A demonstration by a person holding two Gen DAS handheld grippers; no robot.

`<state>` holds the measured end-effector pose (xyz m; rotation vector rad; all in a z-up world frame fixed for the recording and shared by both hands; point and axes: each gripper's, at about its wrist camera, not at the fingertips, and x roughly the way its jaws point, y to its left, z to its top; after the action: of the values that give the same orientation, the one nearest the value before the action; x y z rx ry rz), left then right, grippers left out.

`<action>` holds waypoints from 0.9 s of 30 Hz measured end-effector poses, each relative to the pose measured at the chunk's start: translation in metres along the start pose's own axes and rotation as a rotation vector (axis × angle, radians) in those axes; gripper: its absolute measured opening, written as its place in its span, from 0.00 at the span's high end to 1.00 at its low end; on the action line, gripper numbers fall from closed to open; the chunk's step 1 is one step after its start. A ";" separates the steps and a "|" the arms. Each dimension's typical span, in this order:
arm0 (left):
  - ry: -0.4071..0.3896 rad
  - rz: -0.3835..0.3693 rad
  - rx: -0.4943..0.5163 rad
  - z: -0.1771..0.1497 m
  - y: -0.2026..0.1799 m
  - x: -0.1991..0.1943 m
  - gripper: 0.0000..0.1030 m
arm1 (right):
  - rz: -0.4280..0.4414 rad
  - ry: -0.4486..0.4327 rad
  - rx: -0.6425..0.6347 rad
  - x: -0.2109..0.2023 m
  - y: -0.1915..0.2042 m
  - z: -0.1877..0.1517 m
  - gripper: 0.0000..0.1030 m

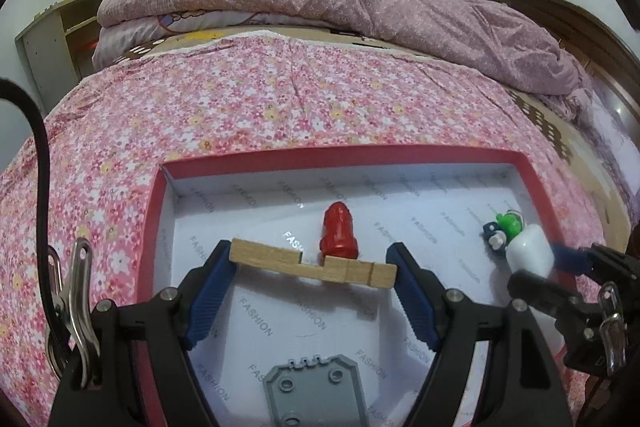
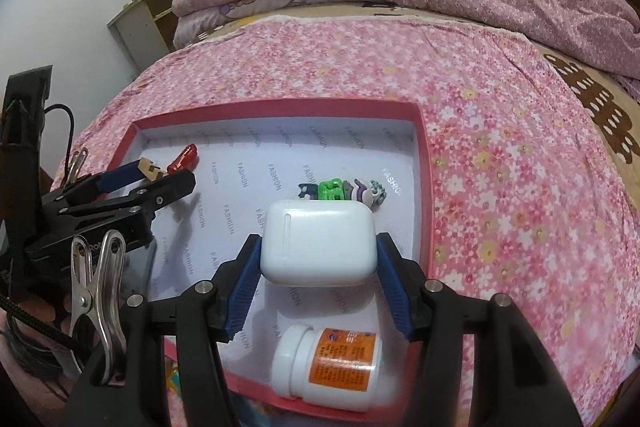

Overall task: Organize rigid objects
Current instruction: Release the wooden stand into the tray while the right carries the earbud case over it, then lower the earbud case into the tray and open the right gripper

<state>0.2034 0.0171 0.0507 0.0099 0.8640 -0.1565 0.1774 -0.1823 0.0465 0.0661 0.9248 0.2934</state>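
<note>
Currently both grippers work over the red-rimmed box that sits on the floral bed cover.

**Left gripper.** It holds the wooden block end to end between its blue pads, at centre frame of the left wrist view, above the box floor. The block is stiff, light and notched on its upper edge. Grip on the flat ends, as now, looks secure. The red toy piece lies just behind it and the grey brick plate lies at lower centre.

**Right gripper.** It is closed on the white case across its two short sides. The case is smooth, rounded and probably slippery, so a centred, square grip is advised.

**Clearances.**
- Small toy figures lie just beyond the case, near the box's right wall.
- The white pill bottle lies on its side at the lower edge.
- Open floor remains in the middle and upper part of the box.
- The two grippers are near each other; lateral moves risk contact.
</note>
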 end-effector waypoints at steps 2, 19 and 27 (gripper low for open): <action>0.006 0.009 0.001 0.002 0.000 0.002 0.22 | -0.004 -0.003 -0.009 0.001 0.000 0.002 0.44; 0.010 0.010 -0.034 -0.003 0.001 -0.007 0.22 | -0.016 -0.040 -0.016 -0.003 0.000 0.001 0.44; -0.006 0.008 -0.031 -0.006 0.001 -0.023 0.21 | -0.015 -0.099 -0.024 -0.025 0.003 -0.002 0.35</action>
<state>0.1847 0.0212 0.0640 -0.0166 0.8600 -0.1355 0.1611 -0.1869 0.0652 0.0508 0.8228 0.2849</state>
